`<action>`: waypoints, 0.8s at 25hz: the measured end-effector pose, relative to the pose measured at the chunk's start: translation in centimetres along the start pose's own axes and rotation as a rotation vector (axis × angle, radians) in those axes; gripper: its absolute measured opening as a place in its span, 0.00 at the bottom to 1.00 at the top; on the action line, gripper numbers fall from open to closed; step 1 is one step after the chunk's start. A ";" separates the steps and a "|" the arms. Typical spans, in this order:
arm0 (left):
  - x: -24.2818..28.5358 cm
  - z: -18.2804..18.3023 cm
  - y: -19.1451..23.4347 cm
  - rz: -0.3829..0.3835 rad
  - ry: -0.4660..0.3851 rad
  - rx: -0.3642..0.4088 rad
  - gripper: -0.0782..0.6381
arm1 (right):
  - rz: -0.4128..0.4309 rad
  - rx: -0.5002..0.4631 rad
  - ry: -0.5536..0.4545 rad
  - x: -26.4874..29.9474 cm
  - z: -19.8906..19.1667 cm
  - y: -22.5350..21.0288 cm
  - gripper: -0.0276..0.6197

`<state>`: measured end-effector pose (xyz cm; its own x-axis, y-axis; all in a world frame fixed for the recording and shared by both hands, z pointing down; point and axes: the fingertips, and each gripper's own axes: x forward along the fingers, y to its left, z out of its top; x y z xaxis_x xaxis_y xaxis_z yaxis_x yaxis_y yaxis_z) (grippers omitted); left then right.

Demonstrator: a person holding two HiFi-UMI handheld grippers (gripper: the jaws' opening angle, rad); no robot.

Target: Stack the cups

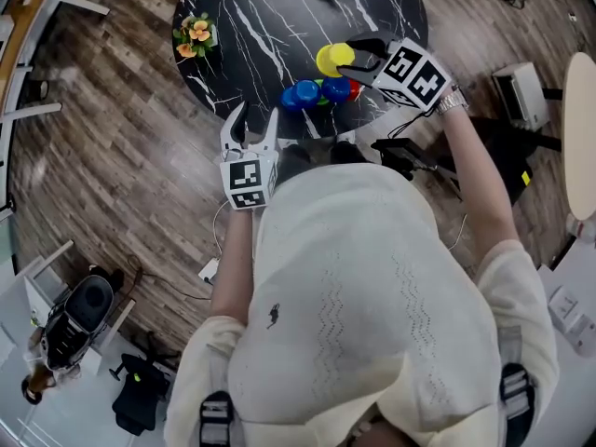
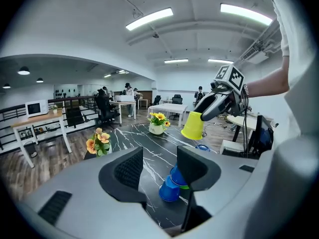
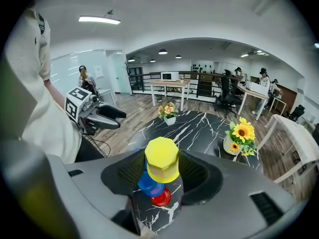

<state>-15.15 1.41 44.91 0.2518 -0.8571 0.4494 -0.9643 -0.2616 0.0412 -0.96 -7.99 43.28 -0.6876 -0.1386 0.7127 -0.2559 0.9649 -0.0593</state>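
Left gripper idle near, yellow cup held over the pile

Nearest, the left gripper (image 1: 256, 119) hovers at the near edge of the black marble table (image 1: 251, 26), its jaws apart with nothing between them. Just beyond lie the blue cups (image 1: 300, 94) with a red cup (image 3: 161, 198) beside them. Above that cluster the right gripper (image 1: 358, 58) has its jaws clamped across the side wall of the upturned yellow cup (image 3: 162, 159), which is clear of the table. The cup looks like light, smooth, thin plastic that could slip or flex, so a gentle hold near its closed base seems best. Farther left stands a flower pot (image 1: 196, 37).
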 end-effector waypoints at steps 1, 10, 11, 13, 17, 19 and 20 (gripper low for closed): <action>-0.1 0.1 -0.1 0.000 -0.004 0.000 0.44 | 0.012 -0.013 0.006 -0.1 0.1 0.6 0.38; -0.5 0.4 -1.0 -0.006 -0.025 -0.004 0.44 | 0.105 -0.089 0.071 0.7 -0.5 4.6 0.38; -0.6 0.4 -1.0 -0.005 -0.028 -0.004 0.44 | 0.109 -0.097 0.076 0.9 -0.5 5.0 0.38; -0.8 0.5 -1.0 -0.002 -0.031 -0.007 0.44 | 0.115 -0.107 0.078 1.1 -0.5 5.5 0.38; -1.1 0.4 -0.6 0.006 -0.038 -0.010 0.44 | 0.128 -0.120 0.103 1.8 -0.8 6.2 0.38; -1.2 0.3 -0.4 0.010 -0.040 -0.014 0.44 | 0.128 -0.125 0.107 2.1 -0.9 6.3 0.38; -1.2 0.3 -0.3 0.012 -0.039 -0.015 0.44 | 0.128 -0.125 0.106 2.3 -0.9 6.2 0.38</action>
<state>-15.09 2.39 44.11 0.2428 -0.8771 0.4145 -0.9684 -0.2445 0.0498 -3.52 -2.10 45.12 -0.6319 0.0050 0.7750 -0.0798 0.9942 -0.0715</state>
